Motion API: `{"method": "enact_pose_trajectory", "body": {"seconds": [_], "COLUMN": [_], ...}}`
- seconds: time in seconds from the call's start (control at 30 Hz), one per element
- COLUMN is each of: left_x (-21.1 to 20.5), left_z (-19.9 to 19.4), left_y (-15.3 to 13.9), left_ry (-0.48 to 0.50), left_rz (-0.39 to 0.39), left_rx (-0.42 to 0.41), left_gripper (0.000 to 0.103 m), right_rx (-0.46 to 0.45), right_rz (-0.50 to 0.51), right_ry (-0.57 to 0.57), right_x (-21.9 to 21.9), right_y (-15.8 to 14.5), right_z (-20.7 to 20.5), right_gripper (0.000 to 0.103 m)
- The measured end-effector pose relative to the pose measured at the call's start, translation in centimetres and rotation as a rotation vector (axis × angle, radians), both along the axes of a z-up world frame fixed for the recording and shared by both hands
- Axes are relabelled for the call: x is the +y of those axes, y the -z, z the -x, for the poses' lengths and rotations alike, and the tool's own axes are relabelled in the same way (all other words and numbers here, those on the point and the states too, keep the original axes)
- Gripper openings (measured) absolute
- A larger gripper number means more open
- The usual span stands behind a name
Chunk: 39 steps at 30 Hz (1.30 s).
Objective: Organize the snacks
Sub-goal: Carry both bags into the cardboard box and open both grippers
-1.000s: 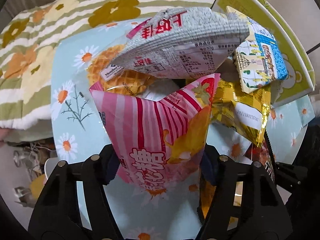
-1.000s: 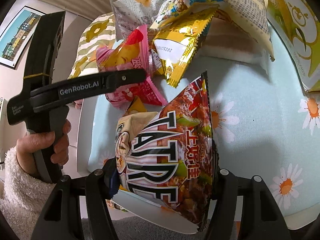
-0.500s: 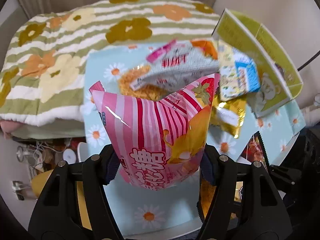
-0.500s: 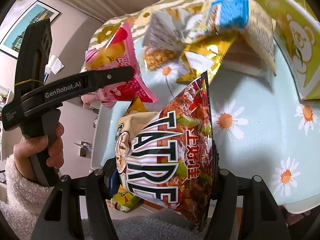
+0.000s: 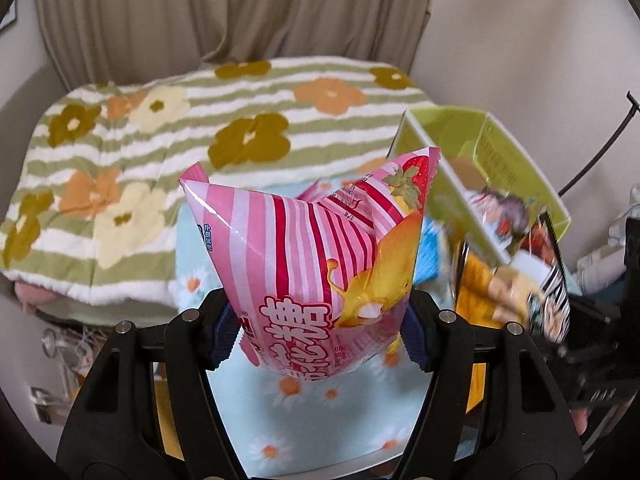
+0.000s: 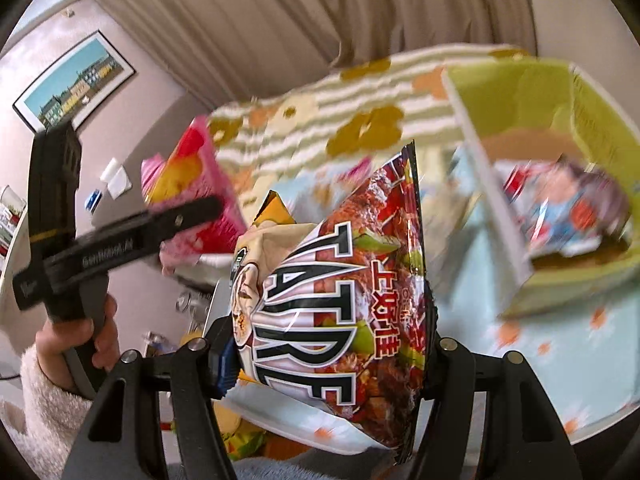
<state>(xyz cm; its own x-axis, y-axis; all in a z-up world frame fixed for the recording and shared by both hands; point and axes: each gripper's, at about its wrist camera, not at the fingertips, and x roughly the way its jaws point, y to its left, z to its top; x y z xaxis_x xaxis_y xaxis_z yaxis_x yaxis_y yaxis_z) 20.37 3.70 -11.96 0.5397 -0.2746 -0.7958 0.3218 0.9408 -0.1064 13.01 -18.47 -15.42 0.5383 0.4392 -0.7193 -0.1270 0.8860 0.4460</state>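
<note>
Left wrist view: we see the left gripper [image 5: 320, 328] clamped on the pink striped bag [image 5: 316, 264], which stands upright at frame centre, clear of the daisy-print table [image 5: 296, 432] below; the green box [image 5: 486, 168] sits open at the right of the frame, with packets already inside.

Right wrist view: the right gripper [image 6: 326, 354] holds the dark red snack bag [image 6: 344, 300] at centre; the box occupies the upper right, tilted by the lens and blurred; the left hand [image 6: 86, 334] and its tool appear at the left.

We judge the step as transport to the box; the next move calls for positioning each bag over the opening before we release.
</note>
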Motion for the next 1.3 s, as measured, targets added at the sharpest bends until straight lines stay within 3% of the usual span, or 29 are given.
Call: {"method": "enact_pose_trajectory", "body": {"seconds": [0.2,0.43,0.7,0.87,1.03,1.07,1.2,1.3], "left_x": [-6.4,-15.7,-24.3,-27.3,-29.3,-29.6,-30.5,-30.7], "left_z": [-1.5,-4.7,-8.6,-10.7,-12.2,-12.5,-13.1,-13.0], "left_y": [-1.9,-1.6,0.4,1.8,3.2,3.4,3.7,3.6], "left_ry": [-0.006,0.000,0.027,0.044,0.091,0.098,0.111,0.113], "left_rz": [0.030,0.057,0.043,0.023,-0.014,-0.015,-0.062,-0.110], "left_rx": [-0.030,-0.016,0.056,0.104,0.118,0.124,0.124,0.092], "left_gripper": [0.064,0.064,0.065,0.067,0.067,0.069,0.092,0.098], "right_rx": [-0.063,-0.109,-0.104,-0.088,-0.058,-0.053,-0.037,-0.031], "right_rz": [0.064,0.117,0.192,0.237,0.215,0.217,0.209,0.209], "right_ry": [0.025,0.066,0.100,0.125,0.166,0.175,0.199,0.212], "right_x": [-6.8,-14.4,-20.7,-22.7,-24.7,-24.8,-25.3,-25.4], "right_y": [-2.6,-4.5,-4.1,-3.5,-2.6,-2.6,-2.6,-2.6], "right_z": [-2.6,-4.9,-8.3,-9.7,-10.2,-10.2,-10.5,-10.6], "right_gripper": [0.061,0.061,0.061,0.061,0.061,0.061,0.061,0.061]}}
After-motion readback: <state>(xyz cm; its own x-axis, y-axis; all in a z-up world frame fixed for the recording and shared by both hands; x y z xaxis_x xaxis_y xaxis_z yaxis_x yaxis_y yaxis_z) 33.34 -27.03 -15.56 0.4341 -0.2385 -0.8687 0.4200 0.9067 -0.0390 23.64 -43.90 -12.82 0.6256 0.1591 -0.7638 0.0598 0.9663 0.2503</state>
